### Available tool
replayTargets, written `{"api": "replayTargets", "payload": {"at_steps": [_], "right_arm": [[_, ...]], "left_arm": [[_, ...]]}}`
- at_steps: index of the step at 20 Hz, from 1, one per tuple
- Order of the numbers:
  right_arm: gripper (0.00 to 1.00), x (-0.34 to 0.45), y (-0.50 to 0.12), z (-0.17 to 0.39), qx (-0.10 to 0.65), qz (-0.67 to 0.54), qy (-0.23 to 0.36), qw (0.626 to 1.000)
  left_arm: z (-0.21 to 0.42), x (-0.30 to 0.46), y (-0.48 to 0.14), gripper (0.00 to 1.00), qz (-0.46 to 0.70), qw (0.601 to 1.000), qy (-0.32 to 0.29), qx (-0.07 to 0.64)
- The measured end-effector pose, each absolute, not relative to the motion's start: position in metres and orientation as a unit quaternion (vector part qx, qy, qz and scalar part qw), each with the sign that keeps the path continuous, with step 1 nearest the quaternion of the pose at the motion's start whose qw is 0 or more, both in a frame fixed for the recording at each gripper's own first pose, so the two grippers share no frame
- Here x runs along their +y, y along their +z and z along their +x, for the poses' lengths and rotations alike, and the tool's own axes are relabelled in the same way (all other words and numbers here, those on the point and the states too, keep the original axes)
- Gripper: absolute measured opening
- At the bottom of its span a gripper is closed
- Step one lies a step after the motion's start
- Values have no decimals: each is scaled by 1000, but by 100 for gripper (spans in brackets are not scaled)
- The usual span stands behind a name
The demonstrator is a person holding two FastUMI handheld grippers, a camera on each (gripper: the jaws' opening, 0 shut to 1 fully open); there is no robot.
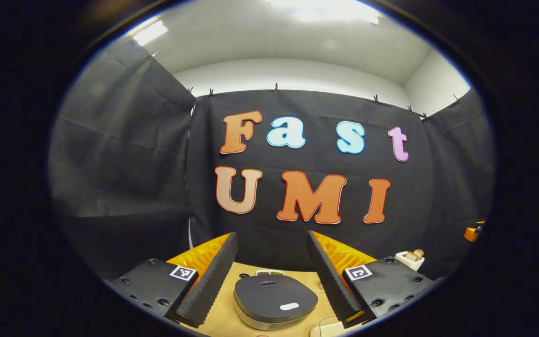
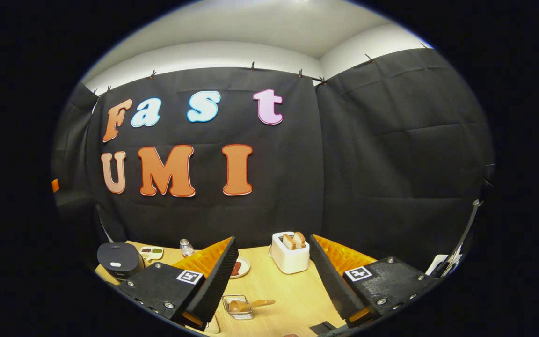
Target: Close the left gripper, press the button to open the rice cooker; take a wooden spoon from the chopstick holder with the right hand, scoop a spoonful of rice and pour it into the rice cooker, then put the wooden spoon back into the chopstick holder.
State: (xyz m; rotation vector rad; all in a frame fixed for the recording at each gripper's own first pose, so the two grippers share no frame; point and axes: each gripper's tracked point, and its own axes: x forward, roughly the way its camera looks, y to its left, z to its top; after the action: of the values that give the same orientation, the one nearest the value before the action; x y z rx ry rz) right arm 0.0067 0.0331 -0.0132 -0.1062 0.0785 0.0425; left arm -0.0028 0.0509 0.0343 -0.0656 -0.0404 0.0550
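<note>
Left gripper view: left gripper (image 1: pixel 272 276) wide open, empty, rice cooker (image 1: pixel 275 299) (lid down) between fingers; right gripper (image 2: pixel 273 276) likewise, spoon (image 2: pixel 250 305) below, counter (image 2: pixel 279 290) edge cut off.

Dark-lidded rice cooker (image 1: pixel 275 299): base cut off by lower edge. Small divided dish (image 2: pixel 151 252) at worktop's far edge: contents too small to identify.

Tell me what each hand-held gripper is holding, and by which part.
Nothing is held. The left hand-held gripper and the right hand-held gripper are both open.
</note>
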Motion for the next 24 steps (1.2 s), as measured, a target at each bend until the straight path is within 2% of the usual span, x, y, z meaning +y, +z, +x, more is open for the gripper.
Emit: {"api": "replayTargets", "payload": {"at_steps": [2,10,15,18,22,23,24], "right_arm": [[95,36,-13,7,34,-55,28,997],[95,31,-11,5,27,-52,23,998],[95,29,-11,2,31,-58,16,998],[95,24,-11,-3,32,-55,13,998],[95,19,-14,-7,39,-58,10,998],[95,18,-15,-8,40,-57,9,998],[95,17,-16,-8,40,-58,8,997]], "left_arm": [[-5,54,32,99,-9,999,36,-18],[-2,57,16,75,10,998,53,14],[-4,43,16,9,5,1000,23,19],[5,35,-2,4,1,999,-5,48],[20,13,-27,4,0,996,-38,77],[24,5,-34,8,-2,995,-45,84],[31,0,-43,4,-4,995,-50,92]]}}
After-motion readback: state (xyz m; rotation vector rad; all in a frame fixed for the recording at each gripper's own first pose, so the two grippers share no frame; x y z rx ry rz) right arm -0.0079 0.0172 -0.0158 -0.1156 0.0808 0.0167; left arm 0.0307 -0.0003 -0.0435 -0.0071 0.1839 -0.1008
